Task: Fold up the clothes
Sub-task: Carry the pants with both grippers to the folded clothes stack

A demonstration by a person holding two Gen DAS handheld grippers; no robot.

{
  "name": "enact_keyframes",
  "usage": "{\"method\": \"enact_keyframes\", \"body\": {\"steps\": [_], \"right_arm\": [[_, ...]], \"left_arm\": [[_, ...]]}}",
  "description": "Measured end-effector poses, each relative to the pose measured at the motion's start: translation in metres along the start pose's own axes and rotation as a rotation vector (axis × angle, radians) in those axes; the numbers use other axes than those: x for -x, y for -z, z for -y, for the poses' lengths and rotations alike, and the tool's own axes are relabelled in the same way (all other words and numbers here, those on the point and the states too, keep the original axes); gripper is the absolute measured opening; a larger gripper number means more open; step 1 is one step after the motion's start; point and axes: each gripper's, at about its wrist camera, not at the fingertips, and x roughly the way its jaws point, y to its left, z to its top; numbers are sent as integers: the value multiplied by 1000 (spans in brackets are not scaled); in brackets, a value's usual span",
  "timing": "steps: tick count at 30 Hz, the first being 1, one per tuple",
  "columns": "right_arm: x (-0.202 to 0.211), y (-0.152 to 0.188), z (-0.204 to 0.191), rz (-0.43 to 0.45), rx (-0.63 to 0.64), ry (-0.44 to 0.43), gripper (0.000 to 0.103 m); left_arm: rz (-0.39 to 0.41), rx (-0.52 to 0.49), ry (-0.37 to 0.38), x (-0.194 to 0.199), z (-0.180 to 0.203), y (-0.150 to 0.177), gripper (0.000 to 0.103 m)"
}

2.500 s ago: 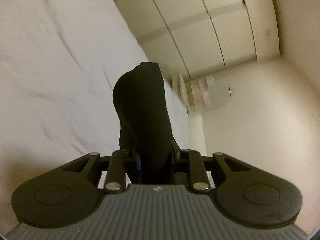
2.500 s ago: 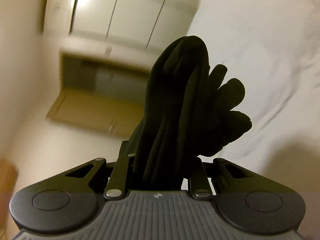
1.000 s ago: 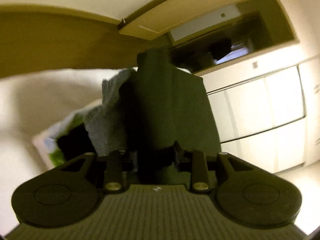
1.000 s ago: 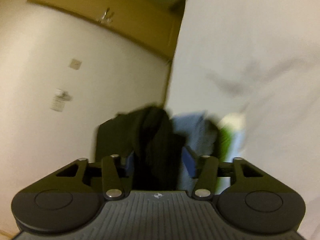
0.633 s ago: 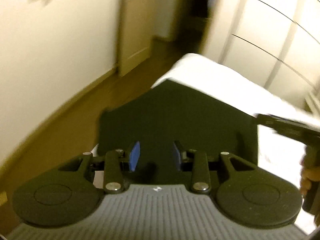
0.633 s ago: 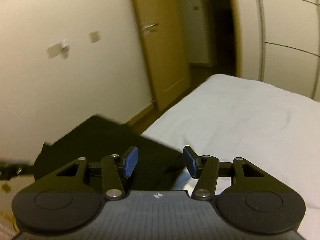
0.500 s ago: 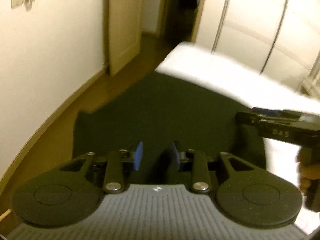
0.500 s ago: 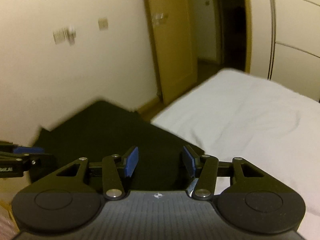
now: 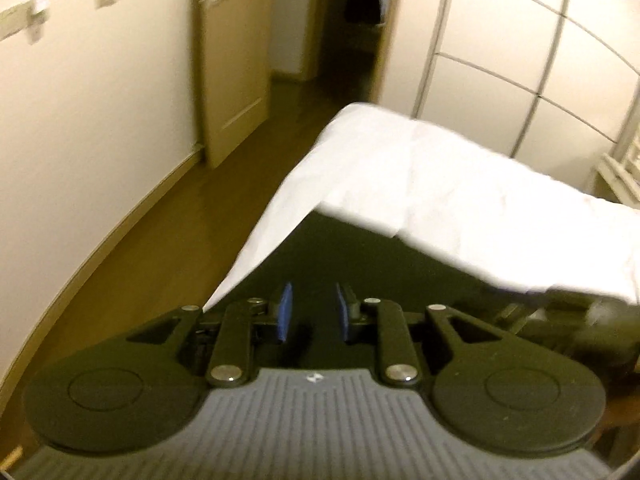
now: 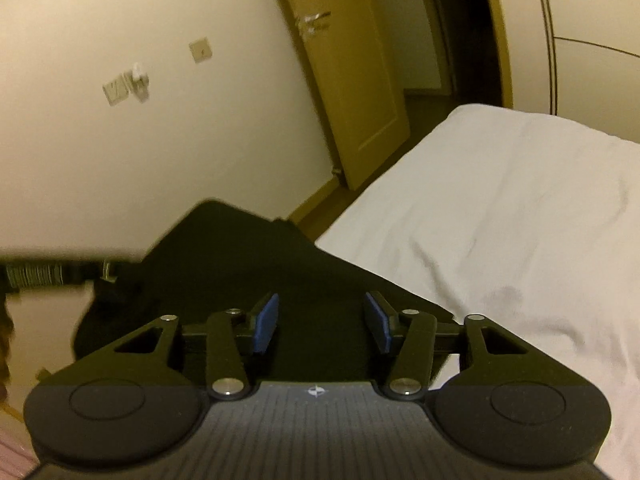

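A black garment (image 9: 372, 256) lies spread flat on the near corner of the white bed (image 9: 472, 184). It also shows in the right wrist view (image 10: 248, 256) on the bed (image 10: 520, 208). My left gripper (image 9: 312, 314) is open just above the cloth's near edge, blue pads apart. My right gripper (image 10: 322, 320) is open wider over the same edge, further right. The left gripper's body (image 10: 44, 274) shows blurred at the left of the right wrist view. The right gripper shows blurred at the right of the left wrist view (image 9: 592, 320).
Wooden floor (image 9: 160, 240) runs along the bed's left side to a cream wall (image 9: 80, 120). An open door (image 9: 230, 60) leads to a dark hallway. White wardrobe doors (image 9: 520, 60) stand beyond the bed.
Both grippers swung the bunched black garment over and laid it flat on the bed, then opened. In the last half second both sank closer to the cloth and the right jaws widened.
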Motion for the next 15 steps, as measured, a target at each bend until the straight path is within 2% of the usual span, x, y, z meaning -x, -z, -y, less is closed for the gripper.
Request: {"method": "enact_keyframes", "body": {"steps": [3,6,8,11,15], "right_arm": [[-21,0,-5,-26,4,-15,50],[-42,-7,-14,-66,42,-12,50],[-52,-8,-20,-93,84,-10,50],[-64,-15,-23,-105,94,-29,50],[-57,-22,-25,-89,80,-83,54]], "left_arm": [[-50,17,23,-36,-1,-3,20],[-110,44,-11,-70,-12,-8,22],[-125,75,-6,-80,-23,-10,22],[-129,87,-12,-63,-34,8,24],[-112,77,-40,-39,-34,19,24]]}}
